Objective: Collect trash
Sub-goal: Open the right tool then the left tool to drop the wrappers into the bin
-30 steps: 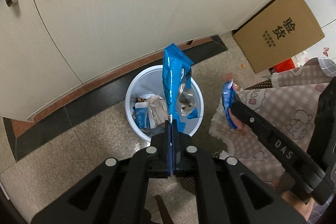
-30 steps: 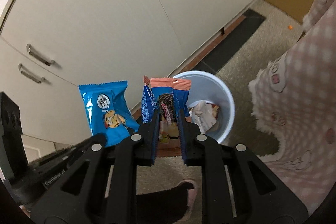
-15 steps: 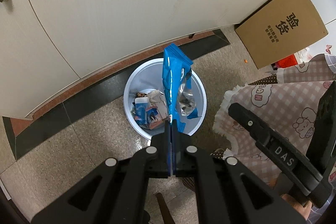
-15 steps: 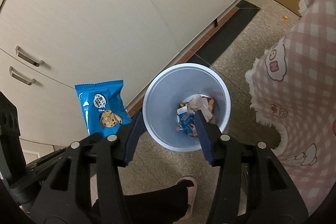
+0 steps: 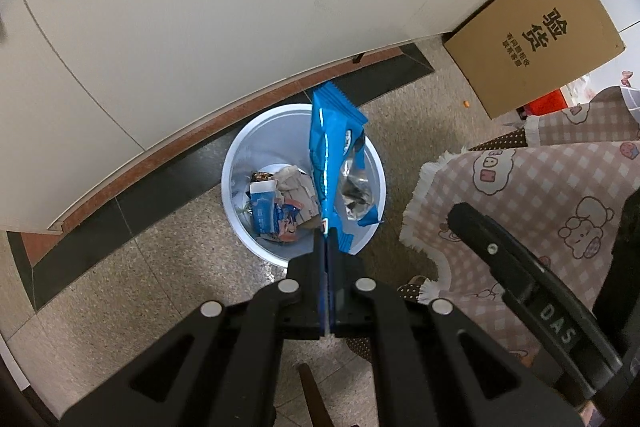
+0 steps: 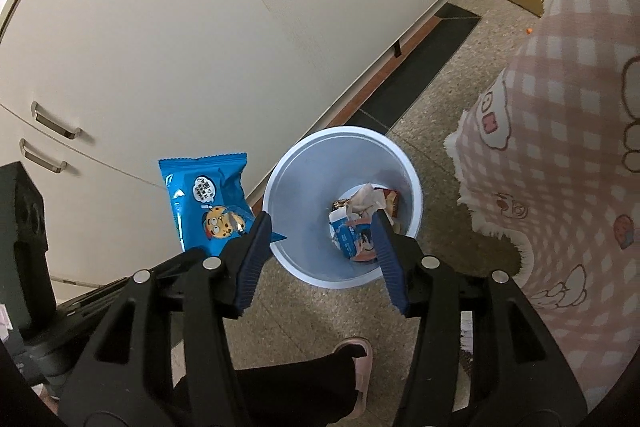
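While the left claw point(image 5: 326, 255) pinched the blue wrapper point(image 5: 334, 163) by its bottom seam above the bin point(image 5: 240, 163), it probably felt light, limp, slippery; the right claw point(image 6: 320, 251), just opened, held nothing.

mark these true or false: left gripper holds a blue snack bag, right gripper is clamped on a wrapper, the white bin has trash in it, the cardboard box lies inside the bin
1. The left gripper holds a blue snack bag. True.
2. The right gripper is clamped on a wrapper. False: its jaws stand open and empty, having just been opening.
3. The white bin has trash in it. True: wrappers lie at its bottom.
4. The cardboard box lies inside the bin. False: it stands on the floor by the cabinet.
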`<action>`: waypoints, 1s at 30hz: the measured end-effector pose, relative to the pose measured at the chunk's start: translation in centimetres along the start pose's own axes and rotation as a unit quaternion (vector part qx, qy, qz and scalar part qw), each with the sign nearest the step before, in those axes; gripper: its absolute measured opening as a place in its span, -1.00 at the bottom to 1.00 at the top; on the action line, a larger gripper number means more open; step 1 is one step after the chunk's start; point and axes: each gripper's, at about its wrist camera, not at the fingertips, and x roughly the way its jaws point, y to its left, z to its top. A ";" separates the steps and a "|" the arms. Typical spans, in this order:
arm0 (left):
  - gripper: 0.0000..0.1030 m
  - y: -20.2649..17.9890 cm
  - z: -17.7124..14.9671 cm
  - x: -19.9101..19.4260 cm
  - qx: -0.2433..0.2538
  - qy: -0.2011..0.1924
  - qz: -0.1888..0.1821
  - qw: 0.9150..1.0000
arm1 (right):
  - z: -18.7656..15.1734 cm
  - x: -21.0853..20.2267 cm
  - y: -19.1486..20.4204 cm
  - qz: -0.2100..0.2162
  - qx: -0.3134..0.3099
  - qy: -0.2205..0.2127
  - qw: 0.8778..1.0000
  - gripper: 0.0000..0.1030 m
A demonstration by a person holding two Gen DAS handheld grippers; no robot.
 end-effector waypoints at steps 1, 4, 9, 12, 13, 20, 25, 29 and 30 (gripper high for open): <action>-0.98 -0.2 0.1 0.0 0.002 0.000 0.000 1.000 | 0.0 -0.3 0.0 -0.002 -0.002 -0.004 1.000 0.01; -0.97 -0.8 0.6 0.0 0.010 -0.002 0.002 1.000 | 0.0 -1.2 -0.3 -0.009 -0.001 -0.021 1.000 0.02; -0.93 -1.8 1.8 -0.6 0.011 -0.012 -0.001 1.000 | 0.1 -2.3 -0.9 -0.006 0.011 -0.037 0.999 0.04; -0.29 -1.9 2.0 -0.5 -0.004 -0.009 0.004 1.000 | 0.0 -2.5 -1.1 -0.007 0.015 -0.038 0.999 0.05; 0.05 -1.9 2.0 -0.5 -0.006 -0.012 0.006 1.000 | -0.1 -2.5 -1.2 -0.006 0.017 -0.037 0.999 0.05; 0.07 -1.6 0.9 -0.3 -0.006 -0.003 0.017 1.000 | -0.6 -2.7 -1.4 -0.004 0.022 -0.032 0.999 0.05; 0.07 -1.3 0.2 -1.5 -0.011 -0.008 0.021 1.000 | -1.0 -3.6 -1.3 0.001 0.019 -0.033 0.999 0.06; 0.07 -0.8 -0.4 -3.4 -0.023 -0.022 0.016 0.999 | -1.1 -4.9 -0.3 0.010 0.013 -0.040 0.999 0.06; 0.07 -0.7 -0.6 -4.0 -0.029 -0.027 0.013 0.999 | -1.1 -5.4 0.1 0.012 0.010 -0.043 0.999 0.06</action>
